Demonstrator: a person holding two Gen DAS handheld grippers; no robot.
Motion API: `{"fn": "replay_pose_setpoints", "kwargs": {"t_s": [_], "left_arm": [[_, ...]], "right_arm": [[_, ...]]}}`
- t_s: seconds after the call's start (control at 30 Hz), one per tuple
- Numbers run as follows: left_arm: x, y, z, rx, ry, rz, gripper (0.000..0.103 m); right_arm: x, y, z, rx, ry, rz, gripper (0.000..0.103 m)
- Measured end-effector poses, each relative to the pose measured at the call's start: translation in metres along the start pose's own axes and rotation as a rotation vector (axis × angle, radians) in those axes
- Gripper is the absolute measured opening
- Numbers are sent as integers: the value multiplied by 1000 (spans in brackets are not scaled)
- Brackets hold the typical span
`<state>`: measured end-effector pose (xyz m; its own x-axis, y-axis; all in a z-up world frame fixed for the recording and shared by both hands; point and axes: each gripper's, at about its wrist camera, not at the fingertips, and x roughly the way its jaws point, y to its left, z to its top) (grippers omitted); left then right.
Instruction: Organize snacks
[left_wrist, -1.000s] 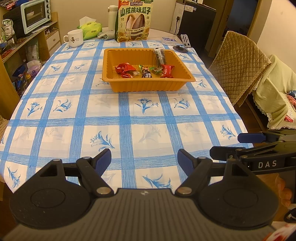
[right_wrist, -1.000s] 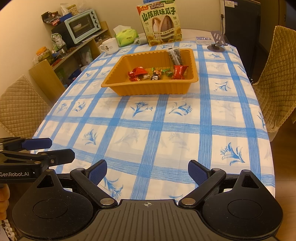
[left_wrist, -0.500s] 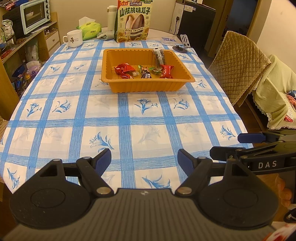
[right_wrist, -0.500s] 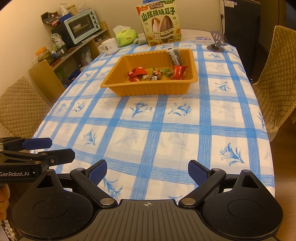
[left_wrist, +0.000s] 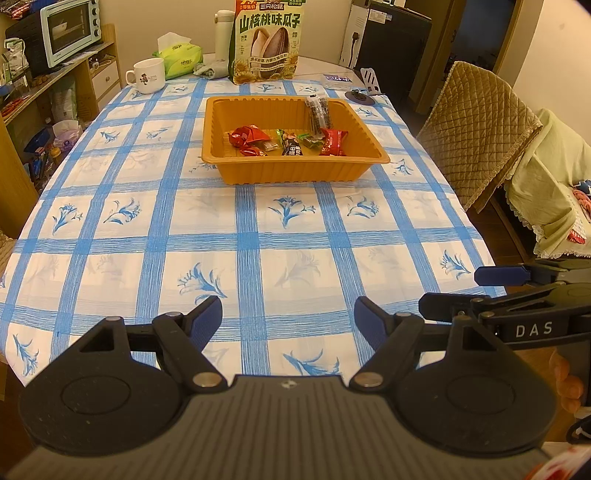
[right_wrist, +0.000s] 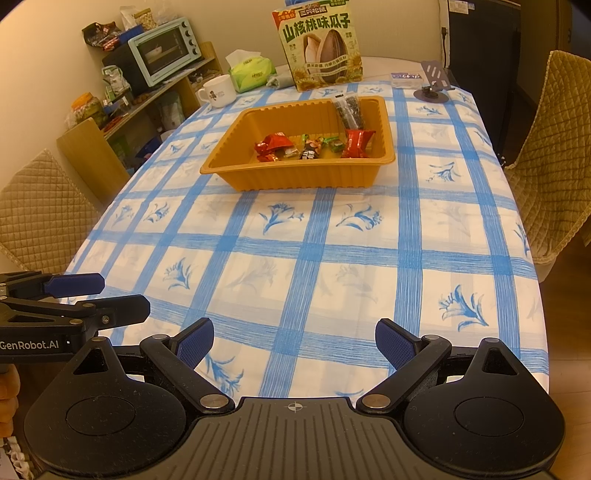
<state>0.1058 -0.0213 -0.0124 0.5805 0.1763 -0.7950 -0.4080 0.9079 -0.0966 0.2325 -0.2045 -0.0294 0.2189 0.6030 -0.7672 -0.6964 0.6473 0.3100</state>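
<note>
Orange plastic makes up the tray (left_wrist: 295, 173), which sits on the worktop's blue checked cloth (left_wrist: 258, 236) toward the far edge. I see the snacks (left_wrist: 288, 142) already lying inside it: red wrappers, a dark bar, some green sweets, and a long dark packet (left_wrist: 318, 110) leaning on the far wall. I think they are in there so they sit in one place.

I hold my left gripper (left_wrist: 288, 321) low over the near edge, jaws wide open with nothing in them. My right gripper (right_wrist: 294, 343) is just beside it, also wide open with nothing in it. Both are well apart from the tray. To me this looks like a resting spot, with no loose snack on the cloth to pick up.

Behind the tray stands a big seed bag (left_wrist: 266, 40), with a mug (left_wrist: 148, 75) and a tissue pack (left_wrist: 181, 59) near the far left corner. Nothing stands between my jaws and the tray.
</note>
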Motion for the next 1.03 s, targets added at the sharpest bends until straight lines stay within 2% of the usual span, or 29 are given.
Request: {"fn": "replay_pose_setpoints", "kwargs": {"t_s": [1.03], "left_arm": [[5, -5, 4, 2, 0, -5, 77]], "right_arm": [[0, -1, 1, -1, 0, 0, 94]]}}
